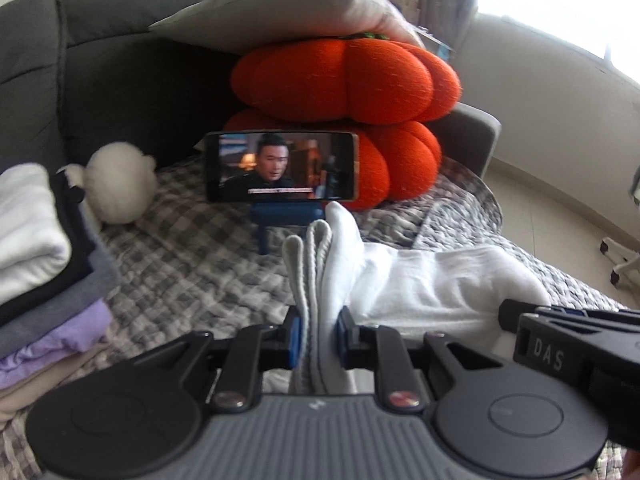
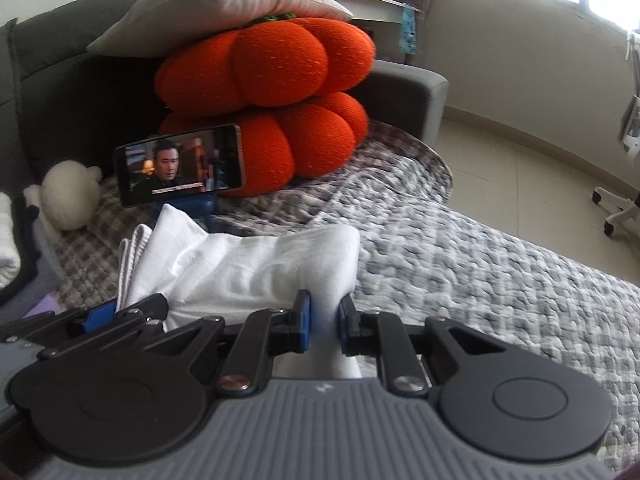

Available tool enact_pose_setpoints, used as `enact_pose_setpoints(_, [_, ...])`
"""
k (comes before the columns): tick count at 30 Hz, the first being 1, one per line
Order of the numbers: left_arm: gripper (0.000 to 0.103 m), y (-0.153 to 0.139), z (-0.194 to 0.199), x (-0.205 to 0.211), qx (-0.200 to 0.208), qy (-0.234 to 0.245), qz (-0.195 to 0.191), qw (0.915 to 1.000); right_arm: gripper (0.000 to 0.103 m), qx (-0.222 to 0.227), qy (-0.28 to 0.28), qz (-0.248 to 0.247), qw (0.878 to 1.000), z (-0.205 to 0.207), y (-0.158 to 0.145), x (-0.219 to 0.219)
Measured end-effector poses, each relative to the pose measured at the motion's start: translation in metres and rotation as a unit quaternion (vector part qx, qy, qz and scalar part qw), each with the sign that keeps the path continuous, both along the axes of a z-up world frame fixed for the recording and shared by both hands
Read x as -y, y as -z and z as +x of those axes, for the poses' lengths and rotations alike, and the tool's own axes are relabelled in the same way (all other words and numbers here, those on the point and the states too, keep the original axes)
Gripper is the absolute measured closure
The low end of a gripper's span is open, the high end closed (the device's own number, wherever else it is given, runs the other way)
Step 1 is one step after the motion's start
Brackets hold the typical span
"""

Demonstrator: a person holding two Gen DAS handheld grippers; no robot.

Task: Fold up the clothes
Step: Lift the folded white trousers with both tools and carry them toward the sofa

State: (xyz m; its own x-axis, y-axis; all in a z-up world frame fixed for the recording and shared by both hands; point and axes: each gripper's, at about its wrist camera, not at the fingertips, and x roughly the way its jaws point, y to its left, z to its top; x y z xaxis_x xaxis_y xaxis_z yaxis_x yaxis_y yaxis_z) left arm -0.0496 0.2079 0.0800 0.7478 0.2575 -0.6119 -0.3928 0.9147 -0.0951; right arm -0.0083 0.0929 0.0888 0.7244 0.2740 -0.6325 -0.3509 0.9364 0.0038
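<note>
A white garment [image 1: 420,280] is held up above the checked quilt [image 1: 192,264] of a sofa, pinched at two places. The left hand-held gripper [image 1: 318,338] is clamped on a bunched, ribbed edge of the garment, which stands up between its blue pads. The right hand-held gripper [image 2: 323,322] is clamped on another fold of the same cloth, and the garment [image 2: 248,264] is stretched from it toward the left one, which is seen at the lower left of the right wrist view. Ahead of both grippers a phone [image 1: 282,166] is propped on a blue stand, with two orange cushions [image 1: 344,80] stacked behind it and a grey pillow [image 1: 280,12] on top. Left of the left hand-held gripper a pile of folded clothes [image 1: 40,272] is seen, and a cream soft toy [image 1: 120,182] lies beyond it.
</note>
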Motion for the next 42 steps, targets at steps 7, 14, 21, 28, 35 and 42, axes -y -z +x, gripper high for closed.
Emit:
enact_pose_setpoints(7, [0.085,-0.009,-0.009,-0.02,0.004,-0.034,0.002,0.9994,0.086,0.008,-0.024,0.011,1.0,-0.002,-0.008,-0.021])
enact_pose_setpoints(14, [0.085,-0.021,-0.022,-0.038,0.015,-0.052,0.003,0.9986,0.086,0.027,-0.05,0.016,0.998,-0.01,-0.017,-0.04])
enact_pose_setpoints(21, [0.085,-0.037,-0.04,-0.062,0.028,-0.07,0.009,0.9971,0.086,0.05,-0.081,0.019,0.995,-0.02,-0.025,-0.066])
enact_pose_setpoints(28, [0.085,-0.053,-0.065,-0.102,0.04,-0.101,0.013,0.994,0.086,0.07,-0.134,0.035,0.988,-0.035,-0.033,-0.108])
enact_pose_setpoints(35, [0.085,-0.07,-0.099,-0.151,0.054,-0.144,0.012,0.9881,0.086,0.077,-0.207,0.066,0.973,-0.045,-0.05,-0.15])
enact_pose_setpoints(42, [0.085,-0.08,-0.139,-0.2,0.07,-0.201,0.005,0.977,0.086,0.078,-0.296,0.074,0.949,-0.052,-0.07,-0.213])
